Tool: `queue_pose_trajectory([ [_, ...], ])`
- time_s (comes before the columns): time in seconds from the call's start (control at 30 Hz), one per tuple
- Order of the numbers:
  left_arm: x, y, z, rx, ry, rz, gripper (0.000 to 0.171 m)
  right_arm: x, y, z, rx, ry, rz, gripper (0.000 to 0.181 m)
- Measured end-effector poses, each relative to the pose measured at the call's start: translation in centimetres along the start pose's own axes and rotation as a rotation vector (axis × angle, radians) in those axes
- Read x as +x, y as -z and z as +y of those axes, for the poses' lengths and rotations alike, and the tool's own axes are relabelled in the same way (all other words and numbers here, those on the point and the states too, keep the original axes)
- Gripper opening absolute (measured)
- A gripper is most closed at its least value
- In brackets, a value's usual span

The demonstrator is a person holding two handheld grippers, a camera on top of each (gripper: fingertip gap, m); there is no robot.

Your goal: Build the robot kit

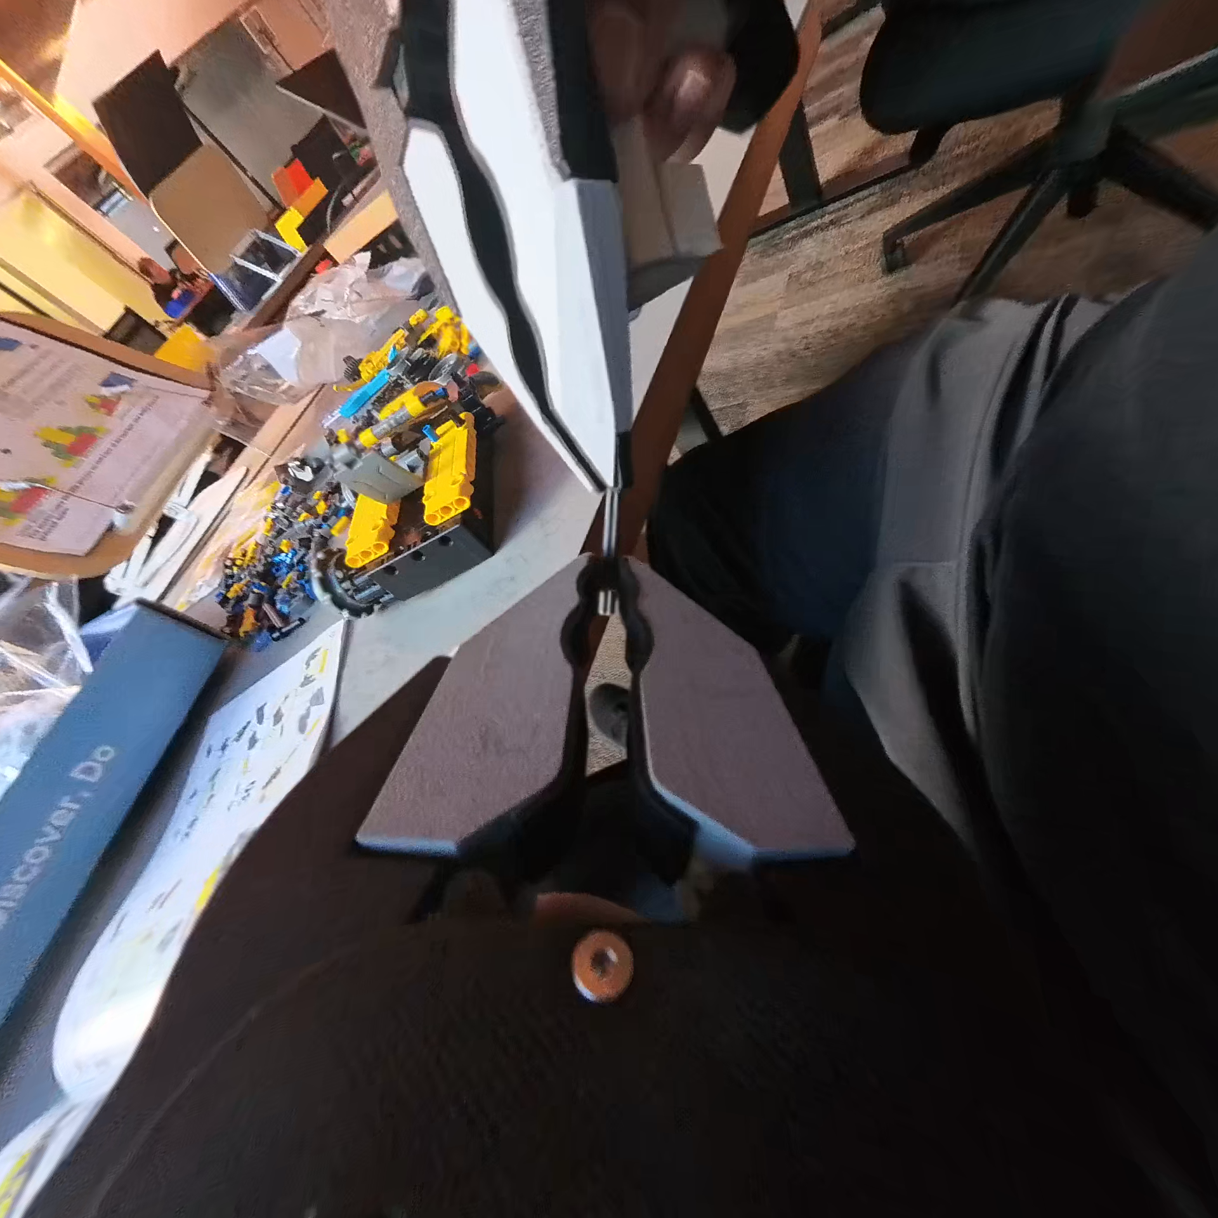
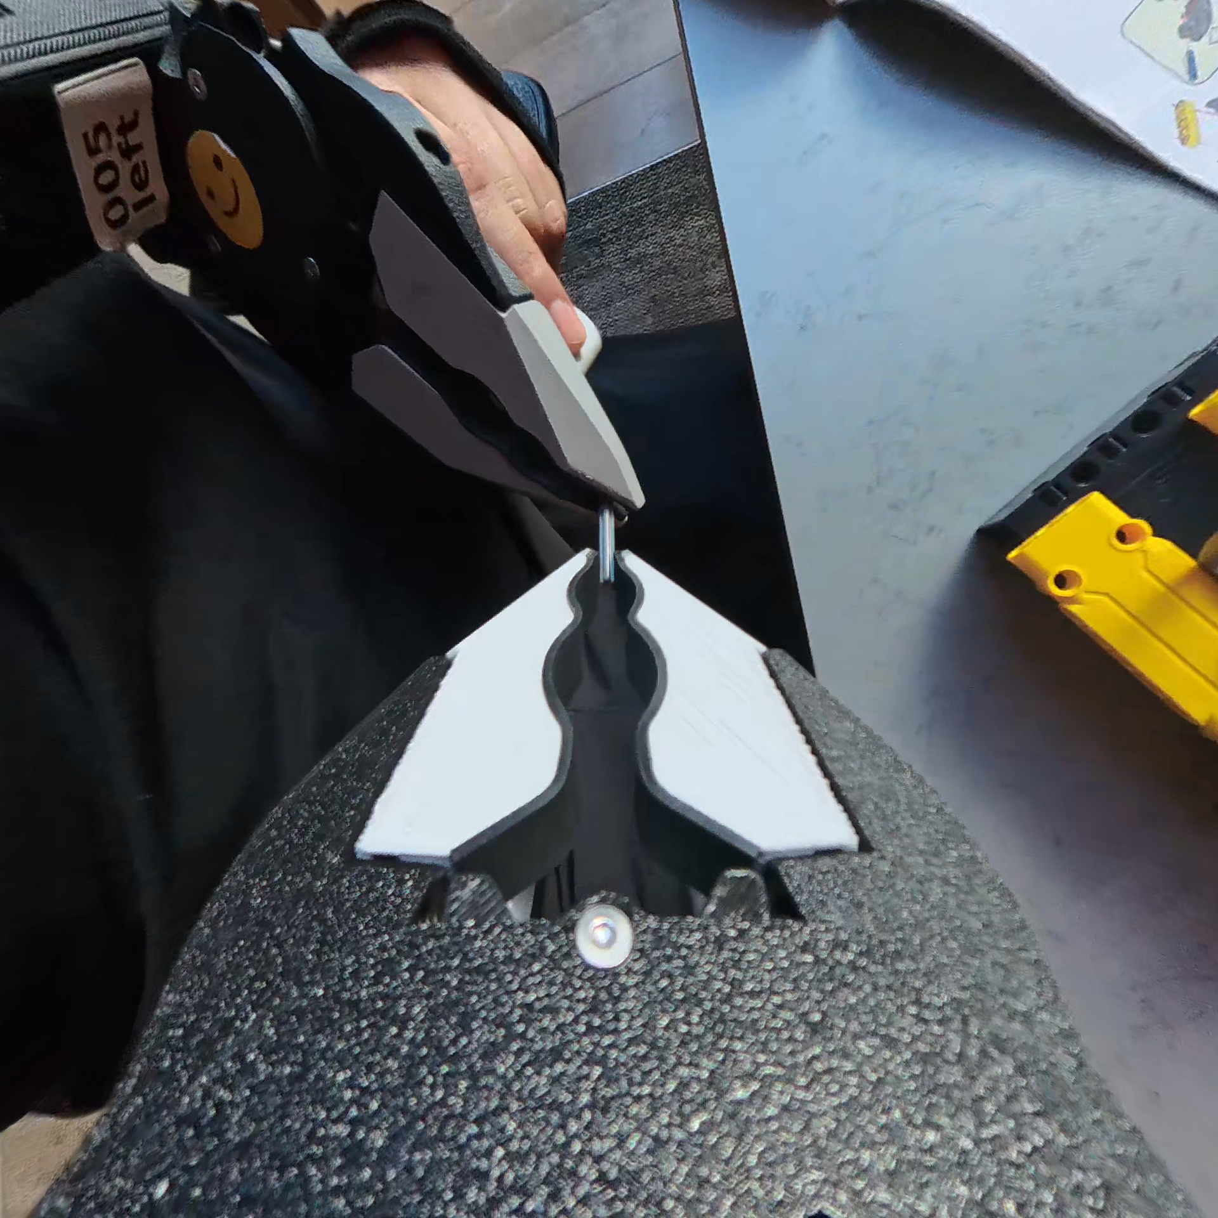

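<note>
A thin grey metal-look axle [image 1: 611, 524] is held in the air between both grippers, off the table's edge and above a person's lap. My left gripper [image 1: 605, 567] has dark fingers shut on the axle's near end, with a small grey bush [image 1: 606, 603] on it between the fingers. My right gripper [image 1: 609, 484], with white fingers, comes from above and is shut on the other end. In the right wrist view the axle [image 2: 605, 540] spans from my right gripper [image 2: 605, 560] to the left gripper [image 2: 616, 504], tip to tip.
A yellow and black brick model [image 1: 408, 501] stands on the grey table [image 2: 923, 329], also seen in the right wrist view [image 2: 1133, 593]. A pile of small parts [image 1: 283, 560], an instruction booklet [image 1: 263, 758], a blue box [image 1: 86, 758] and a chair base [image 1: 1054, 165] lie around. Less than 4 cm separates the two grippers' tips.
</note>
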State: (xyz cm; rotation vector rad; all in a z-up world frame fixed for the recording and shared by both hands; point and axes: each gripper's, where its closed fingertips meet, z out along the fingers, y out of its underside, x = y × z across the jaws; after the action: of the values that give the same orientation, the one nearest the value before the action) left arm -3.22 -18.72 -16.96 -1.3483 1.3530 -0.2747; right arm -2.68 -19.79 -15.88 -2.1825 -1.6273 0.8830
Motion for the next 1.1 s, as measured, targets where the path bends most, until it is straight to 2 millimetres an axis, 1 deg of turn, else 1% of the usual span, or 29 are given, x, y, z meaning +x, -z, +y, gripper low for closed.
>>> queue_pose_trajectory([
  [0.2,-1.0,1.0,-0.8,0.061,0.162,0.015,0.001,-0.3,0.5,-1.8,0.100,0.087,0.036,0.004],
  [0.37,-3.1,2.1,-1.5,0.119,0.257,-0.037,0.002,-0.5,1.3,-4.1,0.197,0.120,0.010,0.004],
  [0.47,-4.4,2.6,-1.2,0.132,0.337,-0.063,0.002,-0.2,1.6,-5.5,0.252,0.134,-0.005,0.007],
  [0.53,-5.2,2.8,-0.8,0.136,0.390,-0.077,0.002,0.3,1.6,-6.4,0.286,0.143,0.002,0.016],
  [0.6,-5.8,3.1,-0.6,0.151,0.441,-0.080,0.002,0.5,1.4,-7.1,0.324,0.143,-0.017,0.018],
  [0.7,-6.4,3.3,-0.2,0.163,0.488,-0.088,0.002,1.2,1.0,-7.7,0.350,0.136,-0.030,0.018],
  [0.87,-7.1,3.5,0.2,0.173,0.541,-0.099,0.002,2.0,1.1,-8.8,0.397,0.116,-0.055,0.017],
  [1.1,-8.5,4.0,1.2,0.172,0.605,-0.147,0.002,2.8,0.7,-9.5,0.400,0.128,-0.056,0.017],
])
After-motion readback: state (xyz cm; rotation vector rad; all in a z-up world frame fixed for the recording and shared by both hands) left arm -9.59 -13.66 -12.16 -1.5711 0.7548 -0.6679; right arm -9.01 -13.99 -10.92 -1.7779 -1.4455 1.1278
